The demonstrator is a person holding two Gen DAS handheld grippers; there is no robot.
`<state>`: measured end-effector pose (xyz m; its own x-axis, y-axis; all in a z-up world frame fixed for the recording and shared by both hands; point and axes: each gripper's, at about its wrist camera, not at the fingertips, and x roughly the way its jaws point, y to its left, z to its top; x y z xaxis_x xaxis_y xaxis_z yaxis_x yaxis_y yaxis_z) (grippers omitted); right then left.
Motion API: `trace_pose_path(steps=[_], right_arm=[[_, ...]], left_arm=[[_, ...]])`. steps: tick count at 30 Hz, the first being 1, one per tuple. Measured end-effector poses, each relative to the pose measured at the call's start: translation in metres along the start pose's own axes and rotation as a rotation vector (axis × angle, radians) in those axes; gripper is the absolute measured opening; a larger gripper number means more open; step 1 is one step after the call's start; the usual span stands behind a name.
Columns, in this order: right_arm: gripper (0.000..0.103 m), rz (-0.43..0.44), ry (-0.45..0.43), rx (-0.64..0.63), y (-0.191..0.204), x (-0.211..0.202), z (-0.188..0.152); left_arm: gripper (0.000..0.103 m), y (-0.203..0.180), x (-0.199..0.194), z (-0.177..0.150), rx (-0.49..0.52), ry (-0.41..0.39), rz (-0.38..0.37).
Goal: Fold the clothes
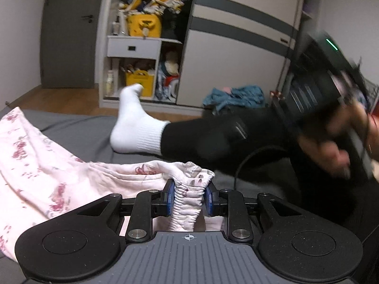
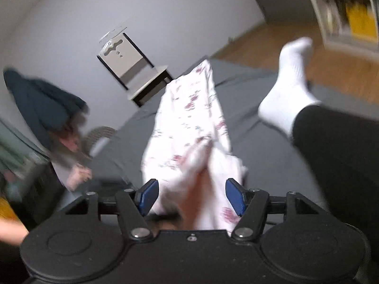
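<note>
I see soft floral cloth in the garment [image 1: 35, 165], its waistband [image 1: 188, 201] ribbed. My left gripper [image 1: 188, 197] looks matt black plastic with blue ridged pads [image 1: 169, 197]. The bed [image 1: 78, 127] is matt grey cloth, the floor [image 1: 59, 99] smooth wood.

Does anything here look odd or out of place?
Yes: a person's leg in a white sock stretches across the grey bed beside the floral garment, and a blue heap of clothes lies on the floor.
</note>
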<state>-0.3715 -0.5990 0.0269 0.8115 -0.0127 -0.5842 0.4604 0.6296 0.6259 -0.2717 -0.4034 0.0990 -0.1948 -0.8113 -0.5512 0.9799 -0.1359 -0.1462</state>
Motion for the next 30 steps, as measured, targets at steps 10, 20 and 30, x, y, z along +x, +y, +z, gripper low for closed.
trace_pose_path(steps=[10,20,30], right_arm=[[0.013,-0.062,0.173,-0.048,0.003,0.069,-0.007],[0.004,-0.196,-0.027,-0.306,0.015,0.052,-0.05],[0.013,-0.27,0.142,-0.2,-0.016,0.08,-0.057]], left_arm=[[0.026,-0.027,0.01,0.001,0.133,0.037,-0.015],[0.026,-0.054,-0.008,-0.005,0.293,0.046,-0.022],[0.044,-0.025,-0.065,-0.029,0.073,0.161,-0.14]])
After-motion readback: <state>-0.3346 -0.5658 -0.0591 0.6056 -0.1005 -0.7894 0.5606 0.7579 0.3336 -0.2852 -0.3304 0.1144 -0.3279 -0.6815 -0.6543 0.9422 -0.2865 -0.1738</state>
